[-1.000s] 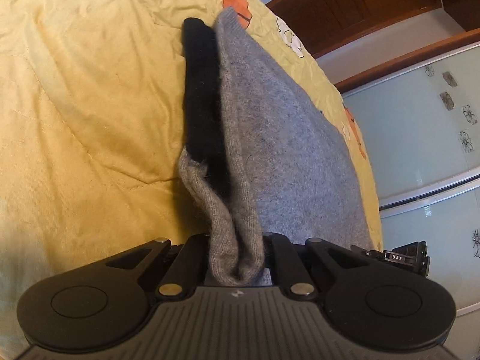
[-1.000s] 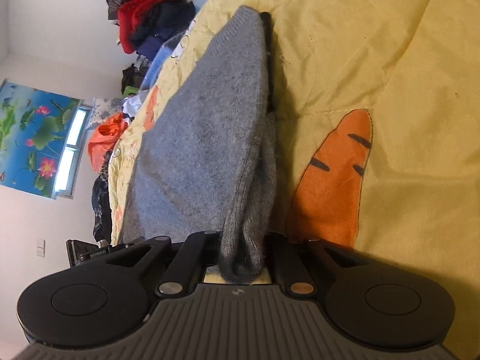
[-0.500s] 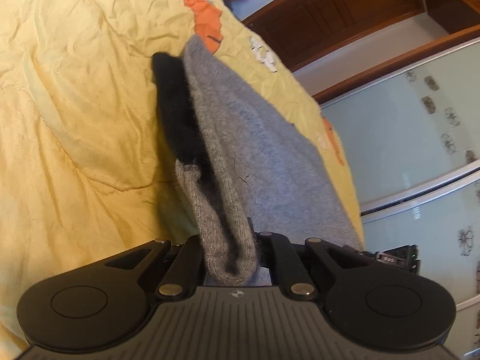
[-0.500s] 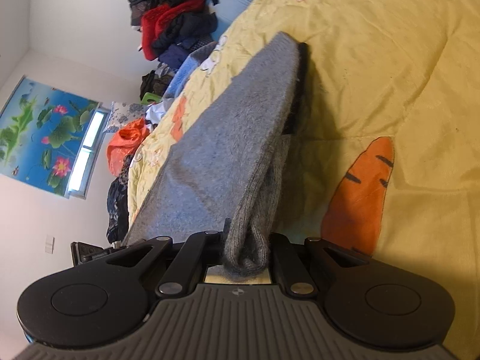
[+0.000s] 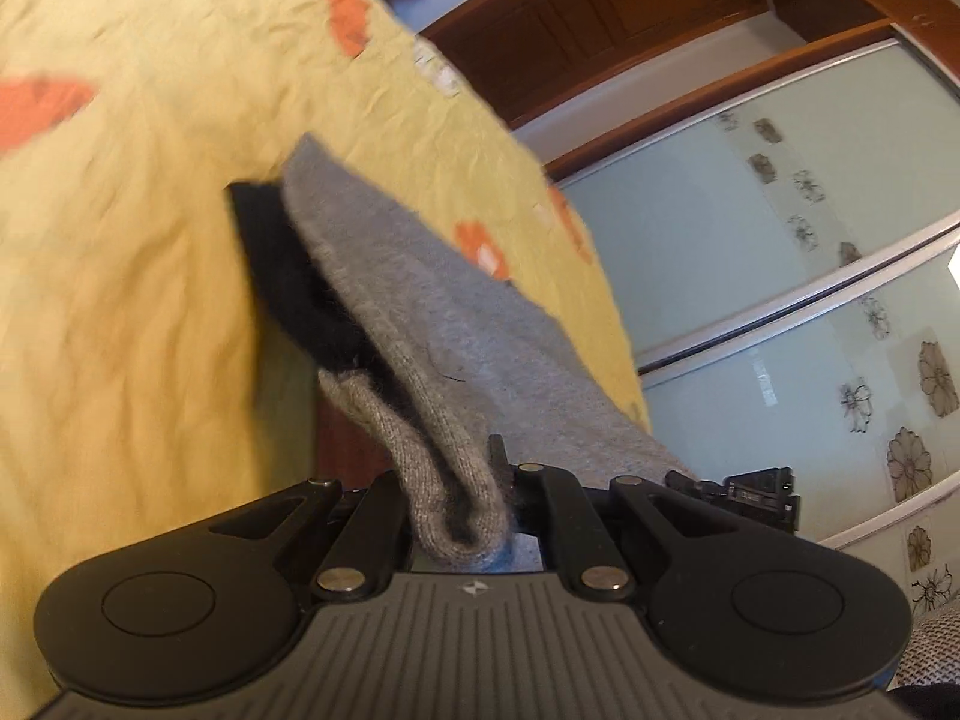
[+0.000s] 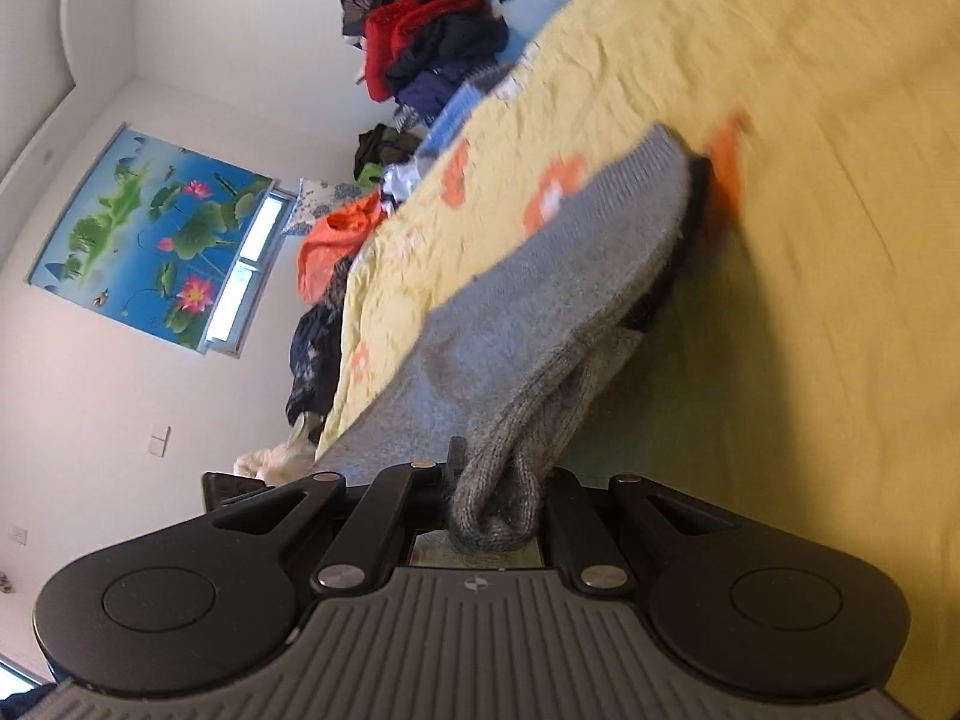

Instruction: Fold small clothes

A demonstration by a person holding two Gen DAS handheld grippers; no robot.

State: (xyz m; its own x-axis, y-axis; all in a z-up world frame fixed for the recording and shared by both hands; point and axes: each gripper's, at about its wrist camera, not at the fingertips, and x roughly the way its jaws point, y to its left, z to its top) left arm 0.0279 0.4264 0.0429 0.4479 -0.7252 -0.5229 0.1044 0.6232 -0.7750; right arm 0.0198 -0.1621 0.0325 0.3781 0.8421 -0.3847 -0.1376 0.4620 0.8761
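In the left wrist view, a yellow bedspread (image 5: 138,276) printed with orange shapes is seen to the left of the jaws and ahead of them, blurred by motion. A grey knitted garment (image 5: 420,312) is pinched between the pressed-together jaws of the left gripper (image 5: 465,516); a bunched fold of its ribbed edge is clamped there. From the jaws the knit is stretched forward and away, with a black part (image 5: 288,276) shown along its left side, just beyond the clamped fold. To the right of the jaws the grey cloth is spread toward the second gripper, a small part of which is visible at the far right edge of the fabric. Further right, a wardrobe with pale flower-patterned sliding doors (image 5: 780,252) and brown wood (image 5: 600,18) above it is seen.

In the right wrist view, a wall with a lotus picture (image 6: 150,228) is seen well to the left of the jaws, and a pile of mixed clothes (image 6: 432,42) lies ahead on the far end of the bed. The same garment (image 6: 540,300) is gripped by the right gripper (image 6: 495,510), its jaws closed on a bunched ribbed edge. The knit is held raised above the bedspread (image 6: 810,240), which fills the area ahead and to the right of the jaws.
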